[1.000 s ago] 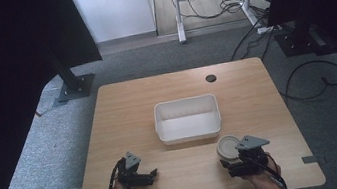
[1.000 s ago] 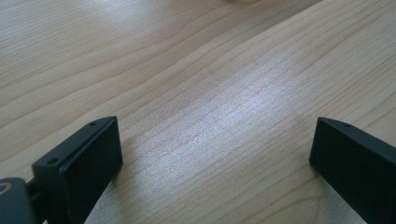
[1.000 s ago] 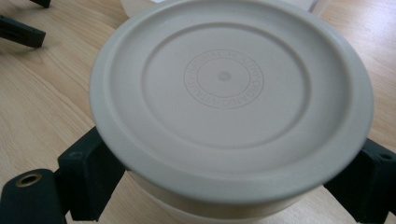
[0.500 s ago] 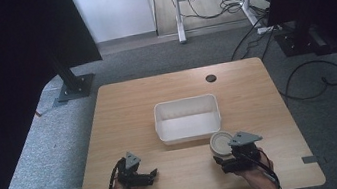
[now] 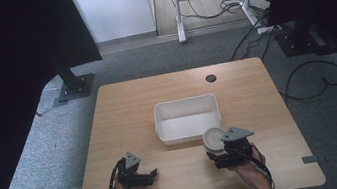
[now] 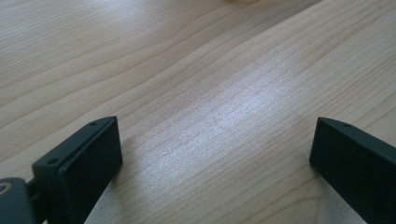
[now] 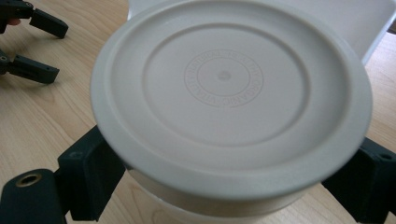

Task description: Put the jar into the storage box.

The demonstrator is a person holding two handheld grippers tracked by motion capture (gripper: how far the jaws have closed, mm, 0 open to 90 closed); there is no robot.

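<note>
A lidded round tub, lid up, is clamped by the right gripper fingers, seemingly beside the tray; left gripper fingers are spread over bare table.

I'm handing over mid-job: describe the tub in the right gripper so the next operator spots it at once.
On the wooden table, find the white rectangular bin in the middle. Just off its near right corner, the right gripper holds a round cream tub between its jaws. It is the one round thing there, closed by a ringed lid with embossed lettering.
</note>
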